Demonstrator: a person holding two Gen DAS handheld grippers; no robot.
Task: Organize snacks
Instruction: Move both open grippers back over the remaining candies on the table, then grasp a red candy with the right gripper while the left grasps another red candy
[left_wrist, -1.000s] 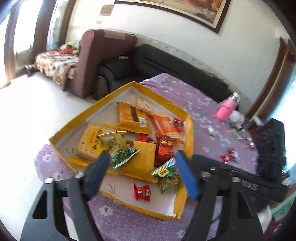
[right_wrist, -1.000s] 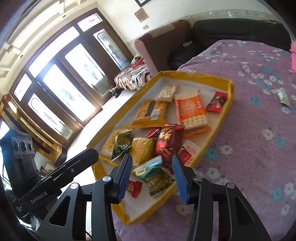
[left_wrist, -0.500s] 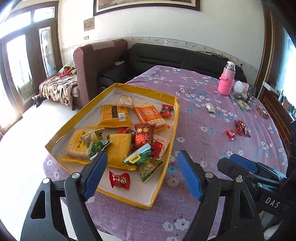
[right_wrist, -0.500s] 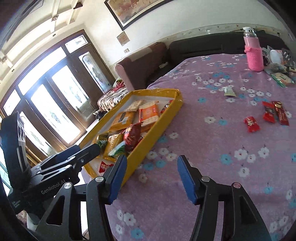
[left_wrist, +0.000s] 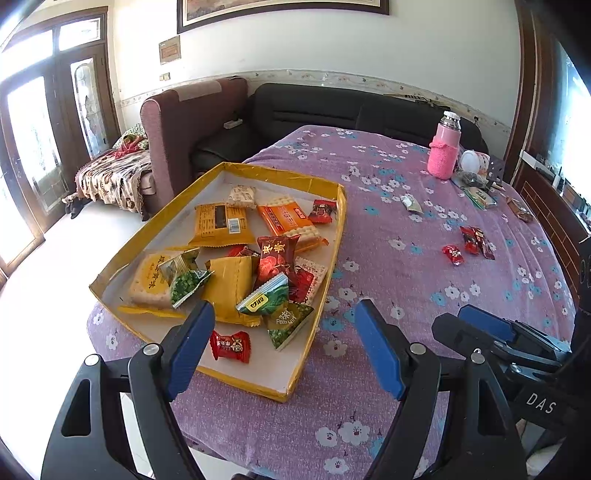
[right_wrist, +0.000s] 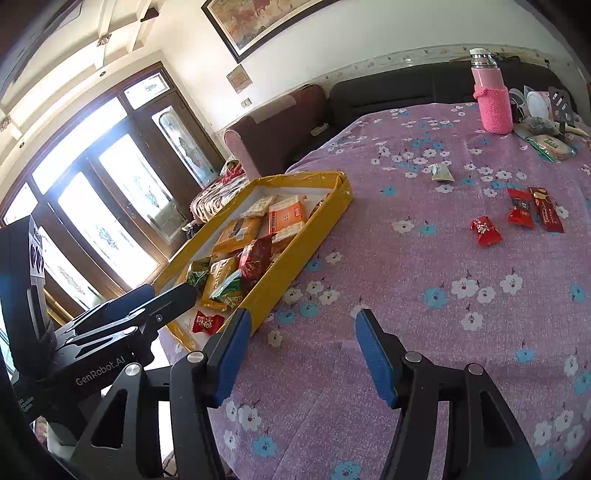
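Observation:
A yellow-rimmed cardboard tray (left_wrist: 334, 254) (right_wrist: 295, 254) sits on the left of the purple flowered table and holds several snack packets. My left gripper (left_wrist: 284, 332) is open and empty above the tray's near corner. My right gripper (right_wrist: 303, 339) is open and empty above bare cloth, right of the tray. Three red candies lie loose on the cloth: one apart (right_wrist: 485, 230) (left_wrist: 453, 254), two side by side (right_wrist: 535, 208) (left_wrist: 476, 238). A small silver-green packet (right_wrist: 441, 172) (left_wrist: 412, 203) lies farther back.
A pink bottle (left_wrist: 444, 146) (right_wrist: 493, 96) and a clutter of small items (left_wrist: 476, 184) stand at the table's far right. Sofas and an armchair (left_wrist: 192, 125) are behind the table. Floor and glass doors are to the left.
Both grippers have pulled back and up from the tray, and the views have turned right. More of the table and the loose red candies have come into view. Both stay open.

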